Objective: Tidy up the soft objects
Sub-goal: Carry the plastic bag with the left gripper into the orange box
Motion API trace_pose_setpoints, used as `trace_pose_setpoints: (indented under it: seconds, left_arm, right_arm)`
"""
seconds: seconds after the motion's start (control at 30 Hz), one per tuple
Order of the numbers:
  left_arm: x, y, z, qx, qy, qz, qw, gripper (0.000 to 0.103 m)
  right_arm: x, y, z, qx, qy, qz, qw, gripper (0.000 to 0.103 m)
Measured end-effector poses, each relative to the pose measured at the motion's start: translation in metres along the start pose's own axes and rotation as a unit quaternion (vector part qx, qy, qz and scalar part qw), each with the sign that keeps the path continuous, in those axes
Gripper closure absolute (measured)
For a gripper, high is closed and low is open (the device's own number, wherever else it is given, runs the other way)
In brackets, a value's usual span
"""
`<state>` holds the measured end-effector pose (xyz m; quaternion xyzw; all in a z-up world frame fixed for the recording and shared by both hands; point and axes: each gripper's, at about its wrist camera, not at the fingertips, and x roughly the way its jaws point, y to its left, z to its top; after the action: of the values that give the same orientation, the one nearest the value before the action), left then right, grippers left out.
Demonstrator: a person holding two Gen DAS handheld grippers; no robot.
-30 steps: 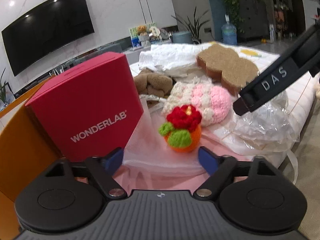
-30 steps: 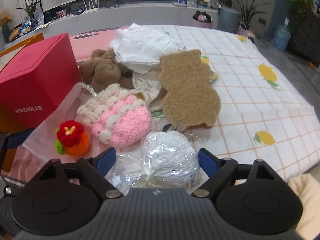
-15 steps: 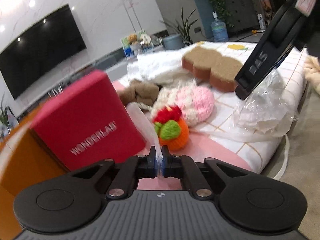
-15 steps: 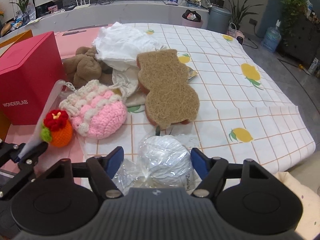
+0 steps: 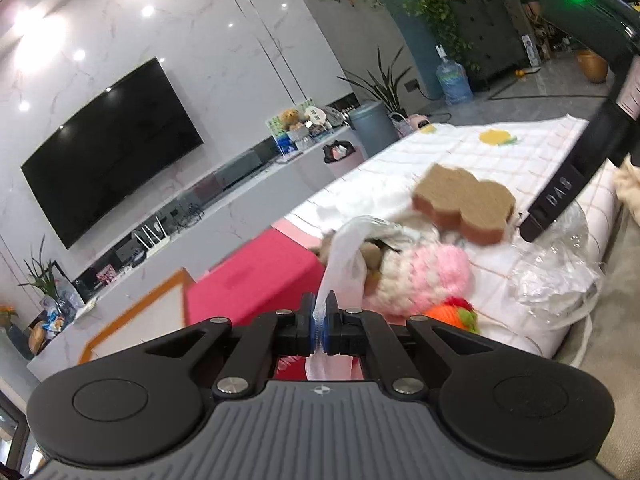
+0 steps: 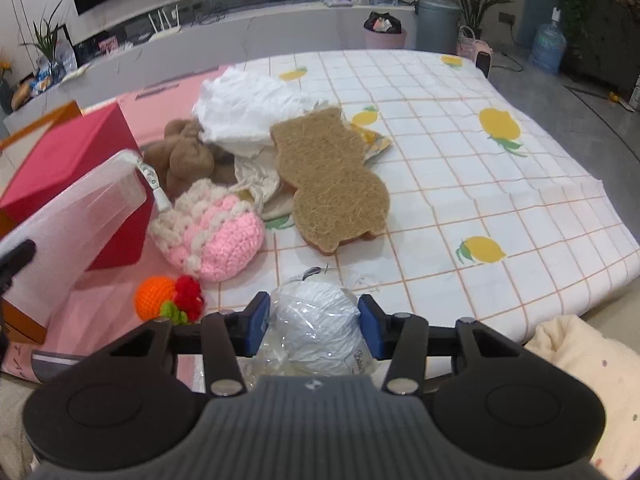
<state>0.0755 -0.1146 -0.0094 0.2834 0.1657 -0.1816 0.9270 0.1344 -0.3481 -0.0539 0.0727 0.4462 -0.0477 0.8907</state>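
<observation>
My left gripper is shut on the edge of a white mesh bag and holds it lifted; the bag also shows in the right wrist view at the left. My right gripper has its fingers on both sides of a white yarn ball in clear plastic, closing on it; contact is unclear. A pink and cream crochet piece, an orange crochet fruit with a red flower, a brown plush, white cloth and a bear-shaped fibre pad lie on the checked cloth.
A red box stands at the left beside the mesh bag. A cream blanket lies below the table's near right edge. A TV and a low console stand behind.
My left gripper closed on the mesh bag's edge and lifted it upward. The orange fruit tipped onto its side. My right gripper's fingers narrowed around the wrapped yarn ball.
</observation>
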Motion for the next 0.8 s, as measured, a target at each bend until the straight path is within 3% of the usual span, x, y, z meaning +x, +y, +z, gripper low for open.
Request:
trace_pose_setpoints:
  seconds: [0.17, 0.3, 0.43, 0.57, 0.8]
  left_arm:
    - [-0.016, 0.024, 0.013, -0.002, -0.020, 0.015, 0.9997, 0.099]
    - [-0.041, 0.059, 0.023, -0.018, -0.054, 0.051, 0.9971, 0.099]
    - [-0.059, 0.110, 0.019, -0.034, -0.069, 0.112, 0.9907, 0.099]
    - [-0.053, 0.155, -0.005, -0.074, -0.041, 0.157, 0.9840, 0.099]
    - [-0.004, 0.183, -0.058, -0.129, 0.048, 0.133, 0.9815, 0.099]
  right_arm:
    - [-0.015, 0.002, -0.003, 0.001, -0.015, 0.010, 1.000, 0.055]
    - [-0.026, 0.006, -0.009, 0.002, -0.025, 0.015, 1.000, 0.055]
    - [-0.049, 0.015, -0.011, 0.004, -0.049, 0.033, 0.998, 0.055]
    - [-0.081, 0.036, -0.004, 0.007, -0.086, 0.063, 0.994, 0.055]
    - [-0.130, 0.110, 0.014, -0.060, -0.142, 0.102, 0.983, 0.055]
